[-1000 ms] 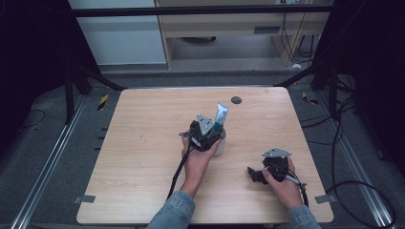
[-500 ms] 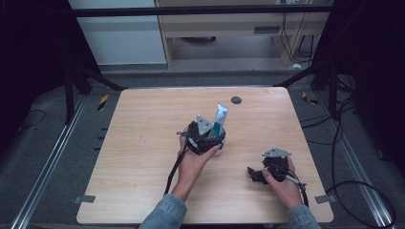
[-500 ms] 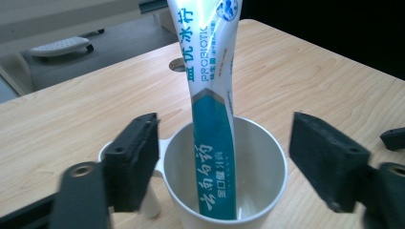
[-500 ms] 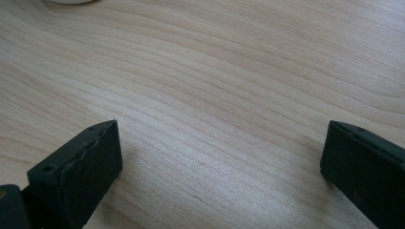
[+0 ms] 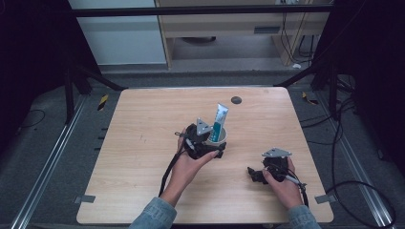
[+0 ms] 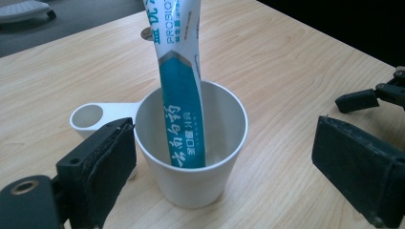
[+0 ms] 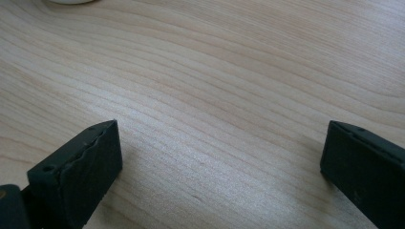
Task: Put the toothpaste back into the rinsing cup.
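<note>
Because the small white plastic cup [image 6: 191, 157] is thin-walled and holds nothing but a tall teal-and-white toothpaste tube [image 6: 179, 90], it is judged light, fairly stiff and smooth, and likely to tip or skid if nudged high up. A hold low on the wall, from 3 and 9 o'clock, is judged safest; the flat white handle tab [image 6: 93, 117] at the cup's 10 o'clock in the left gripper view looks too thin for a sure grip. The tube is judged soft and top-heavy, leaning toward 11 o'clock against the rim, so a gentle squeeze is called for.

The cup is seen standing upright near the middle of the light wooden tabletop [image 5: 143, 124], between the spread jaws of the left tongs [image 6: 224, 162]; one pad is just beside the wall at 9 o'clock, though contact cannot be told, and the other is well apart at 3 o'clock. The left hand [image 5: 188, 164] is stretched forward from 6 o'clock, tongs level with the cup.

The right tongs [image 7: 219, 157] are held spread wide, low over bare wood at the cup's 4 o'clock, with the right hand [image 5: 282, 179] low beside the near edge.
</note>
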Tool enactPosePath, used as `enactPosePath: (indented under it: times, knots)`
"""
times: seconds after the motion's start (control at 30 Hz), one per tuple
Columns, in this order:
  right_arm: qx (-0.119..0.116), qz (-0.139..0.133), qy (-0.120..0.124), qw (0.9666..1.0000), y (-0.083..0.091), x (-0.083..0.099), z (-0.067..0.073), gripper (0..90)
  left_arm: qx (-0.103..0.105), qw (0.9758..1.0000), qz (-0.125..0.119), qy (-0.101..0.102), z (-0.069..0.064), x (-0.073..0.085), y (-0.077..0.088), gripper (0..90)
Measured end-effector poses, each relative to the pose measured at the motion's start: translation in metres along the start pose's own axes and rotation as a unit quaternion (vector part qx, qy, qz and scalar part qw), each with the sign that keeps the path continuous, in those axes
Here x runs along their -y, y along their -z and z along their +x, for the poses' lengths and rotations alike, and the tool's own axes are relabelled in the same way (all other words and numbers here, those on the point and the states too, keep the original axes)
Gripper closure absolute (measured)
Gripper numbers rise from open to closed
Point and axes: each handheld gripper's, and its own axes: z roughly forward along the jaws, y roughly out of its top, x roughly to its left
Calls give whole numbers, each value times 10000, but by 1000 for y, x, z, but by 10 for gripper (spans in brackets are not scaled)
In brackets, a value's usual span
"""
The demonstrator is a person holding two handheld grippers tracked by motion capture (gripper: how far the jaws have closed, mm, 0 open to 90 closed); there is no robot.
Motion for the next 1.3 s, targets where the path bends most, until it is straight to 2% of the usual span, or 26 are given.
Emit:
enactPosePath:
  times: [0.2, 0.27, 0.57, 0.87, 1.0, 1.1, 1.17, 1.3]
  knots:
    - [1, 0, 0, 10000, 0, 0, 0, 6, -80, 9996, 250, -144, 4, 4, 9, 43]
    - [1, 1, -2, 10000, 0, 0, 0, 6, -66, 9995, 290, -135, 7, 5, 13, 43]
    - [-1, 2, -3, 10000, 0, 0, 0, 6, -239, 9979, 556, -240, 27, 24, 32, 39]
    - [-1, -1, -4, 10000, 0, 0, 0, 6, -512, 9959, 739, -110, 59, 52, 50, 40]
    - [0, -3, -3, 10000, 0, 0, 0, 6, -579, 9949, 821, -59, 67, 60, 57, 41]
    - [0, -3, 1, 10000, 0, 0, 0, 6, -655, 9937, 900, -137, 73, 67, 62, 40]
    - [0, -3, 1, 10000, 0, 0, 0, 6, -675, 9930, 960, -96, 77, 74, 63, 36]
    - [0, -4, 0, 10000, 0, 0, 0, 6, -789, 9902, 1151, 9, 91, 91, 65, 38]
